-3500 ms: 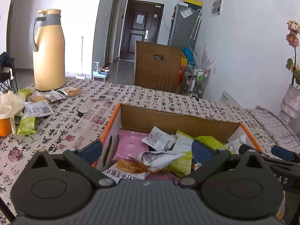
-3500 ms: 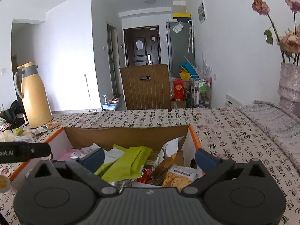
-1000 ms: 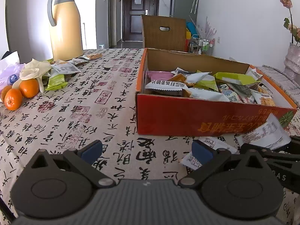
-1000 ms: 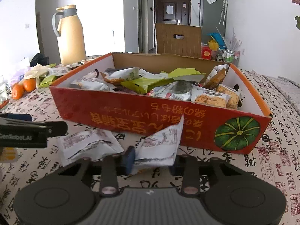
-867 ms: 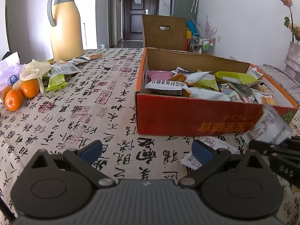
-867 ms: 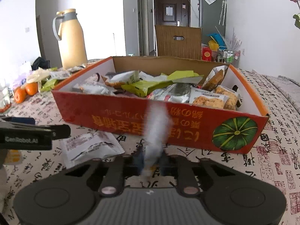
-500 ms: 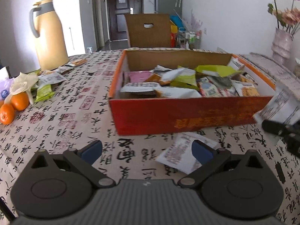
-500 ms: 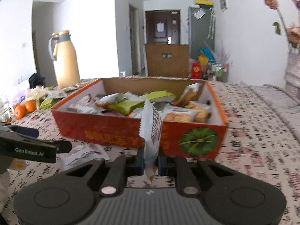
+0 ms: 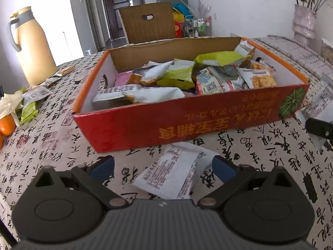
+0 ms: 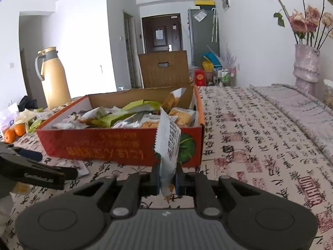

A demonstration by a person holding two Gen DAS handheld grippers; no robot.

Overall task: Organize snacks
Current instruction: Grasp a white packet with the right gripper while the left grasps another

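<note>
We see right gripper (image 10: 167, 179) with jaws pressed together on white snack packet (image 10: 168, 143); packet stands upright between pads, top edge rising in front of red snack box (image 10: 116, 145). Box is just beyond jaws, full of packets.

Left gripper (image 9: 163, 167) has jaws wide apart, gripping nothing. Second white packet (image 9: 172, 173) lies flat on patterned tablecloth (image 9: 41, 145), between blue fingertips (image 9: 103, 166), pads not touching it. Box front wall is just ahead of these jaws.
</note>
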